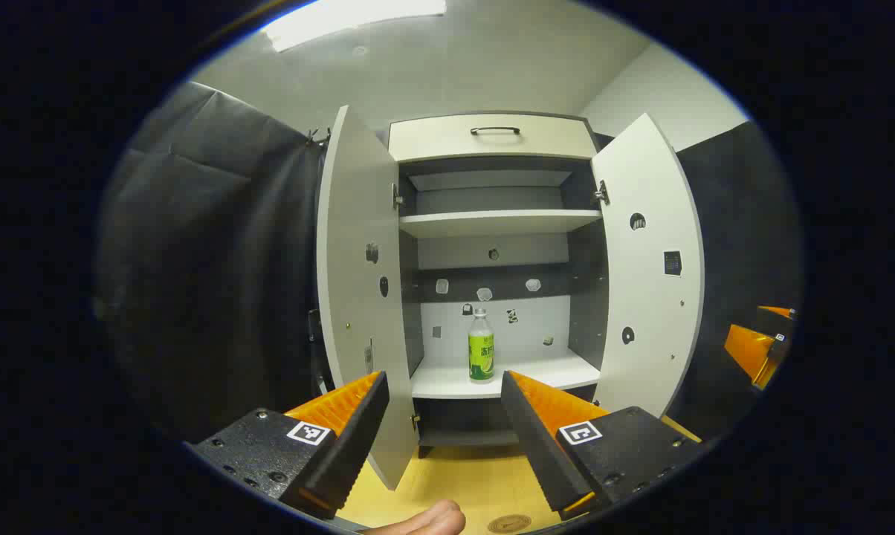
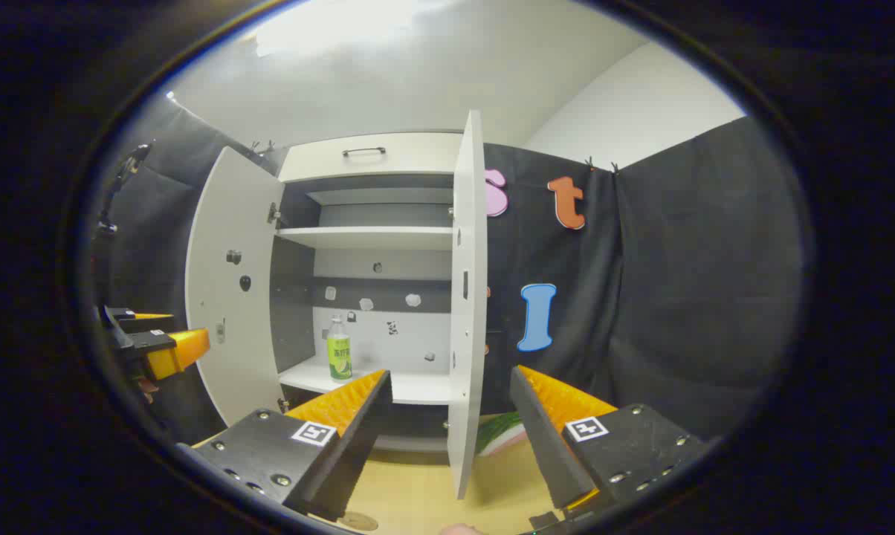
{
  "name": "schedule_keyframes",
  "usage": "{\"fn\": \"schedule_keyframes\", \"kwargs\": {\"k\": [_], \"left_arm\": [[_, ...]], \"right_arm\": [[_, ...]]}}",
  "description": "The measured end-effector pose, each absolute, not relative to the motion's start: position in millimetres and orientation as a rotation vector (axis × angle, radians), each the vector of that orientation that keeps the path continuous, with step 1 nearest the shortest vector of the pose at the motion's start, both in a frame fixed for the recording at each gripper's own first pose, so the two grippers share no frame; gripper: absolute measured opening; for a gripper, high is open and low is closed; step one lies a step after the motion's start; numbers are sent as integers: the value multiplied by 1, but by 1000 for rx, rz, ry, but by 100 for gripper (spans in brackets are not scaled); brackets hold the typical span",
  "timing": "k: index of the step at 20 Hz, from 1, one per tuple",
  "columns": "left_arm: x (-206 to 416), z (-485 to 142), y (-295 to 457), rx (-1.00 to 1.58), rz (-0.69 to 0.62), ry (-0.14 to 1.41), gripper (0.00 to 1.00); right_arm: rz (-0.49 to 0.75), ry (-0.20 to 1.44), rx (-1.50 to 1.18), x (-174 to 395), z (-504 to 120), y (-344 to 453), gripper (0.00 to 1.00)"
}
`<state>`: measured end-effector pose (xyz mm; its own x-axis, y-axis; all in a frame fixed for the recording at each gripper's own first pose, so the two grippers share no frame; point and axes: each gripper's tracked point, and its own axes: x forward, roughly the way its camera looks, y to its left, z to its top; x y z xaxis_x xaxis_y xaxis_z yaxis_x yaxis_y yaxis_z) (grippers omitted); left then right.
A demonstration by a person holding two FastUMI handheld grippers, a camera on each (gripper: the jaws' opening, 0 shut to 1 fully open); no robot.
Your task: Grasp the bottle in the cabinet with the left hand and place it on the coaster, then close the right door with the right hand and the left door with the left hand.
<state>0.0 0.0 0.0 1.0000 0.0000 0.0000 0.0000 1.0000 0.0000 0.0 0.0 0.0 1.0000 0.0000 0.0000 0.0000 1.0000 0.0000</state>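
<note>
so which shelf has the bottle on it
The lower shelf: the bottle stands upright on it, toward its left side. The upper shelf carries nothing that can be seen.

1. A clear plastic bottle with a green label and white cap point(image 1: 481, 346) stands upright on the lower shelf of the white cabinet point(image 1: 492, 138).
2. Both white doors, left point(image 1: 358, 297) and right point(image 1: 648, 260), stand wide open.
3. A round brown coaster point(image 1: 508, 524) lies flat on the wooden tabletop.
</note>
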Motion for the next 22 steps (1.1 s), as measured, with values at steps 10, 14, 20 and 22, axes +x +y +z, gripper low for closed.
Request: {"fn": "schedule_keyframes", "kwargs": {"k": [10,14,20,22], "left_arm": [[9,-30,-15,-43,-61,99,96],[30,-36,-9,-37,-72,94,96],[72,-49,-8,-39,-99,102,96],[86,-49,-9,-41,-111,98,96]], "right_arm": [[108,36,-21,19,-14,34,96],[121,39,-22,29,-12,44,96],[120,50,-16,43,-16,57,96],[111,49,-18,50,-19,60,96]]}}
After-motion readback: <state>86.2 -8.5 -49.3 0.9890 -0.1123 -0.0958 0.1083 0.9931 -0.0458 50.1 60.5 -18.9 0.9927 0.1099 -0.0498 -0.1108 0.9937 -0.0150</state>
